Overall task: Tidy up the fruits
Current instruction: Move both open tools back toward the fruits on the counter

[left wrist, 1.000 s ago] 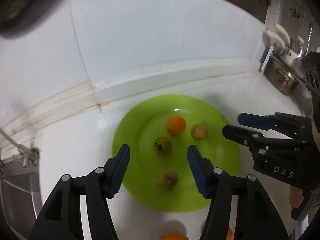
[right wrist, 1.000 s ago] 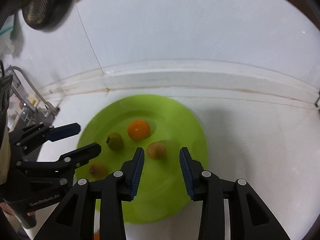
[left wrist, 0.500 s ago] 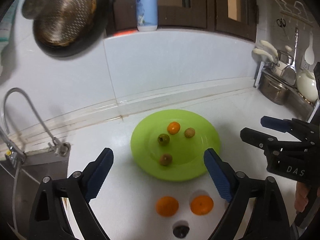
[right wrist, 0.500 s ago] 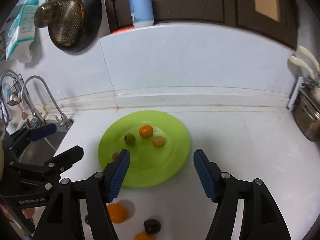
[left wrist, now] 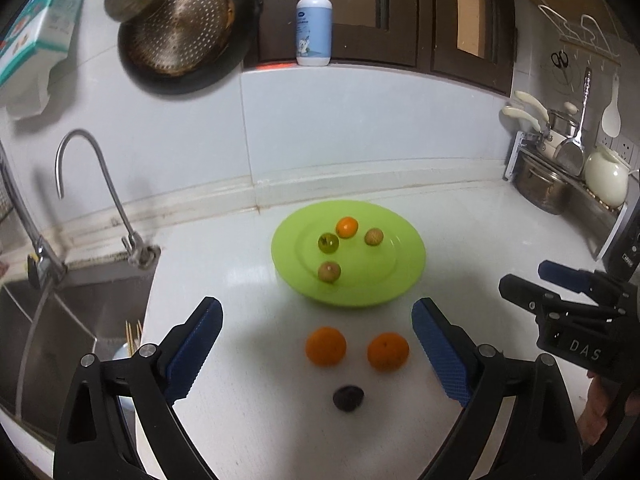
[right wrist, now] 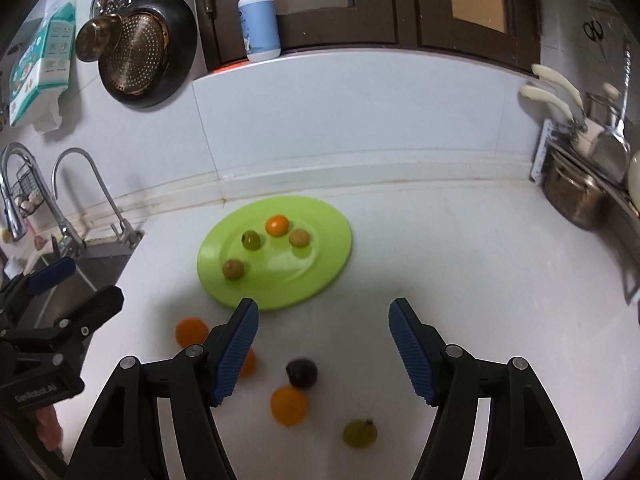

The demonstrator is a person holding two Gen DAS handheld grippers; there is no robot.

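A green plate (left wrist: pixel 400 280) (right wrist: pixel 320 264) carries a small orange fruit (left wrist: pixel 346 227), a green one (left wrist: pixel 328 242) and two tan ones (left wrist: pixel 373 237). In front of it on the white counter lie two oranges (left wrist: pixel 325 346) (left wrist: pixel 388 351) and a dark fruit (left wrist: pixel 348 398) (right wrist: pixel 301 373). The right wrist view adds another orange (right wrist: pixel 289 405) and a green fruit (right wrist: pixel 359 433). My left gripper (left wrist: pixel 316 308) (right wrist: pixel 94 280) hovers above the loose fruits, jaws opening, nothing between them. My right gripper (right wrist: pixel 323 308) (left wrist: pixel 526 276) is open and empty beside it.
A sink (left wrist: pixel 60 320) with a faucet (left wrist: pixel 96 184) lies to the left, a cup of chopsticks (left wrist: pixel 128 344) at its edge. Steel pots (left wrist: pixel 540 188) stand on a rack at the right. A pan and strainer (left wrist: pixel 180 28) hang on the wall; a soap bottle (left wrist: pixel 314 20) is on the ledge.
Both grippers have pulled back and up from the plate, and their jaws have spread wider. The loose fruits on the counter have come into view.
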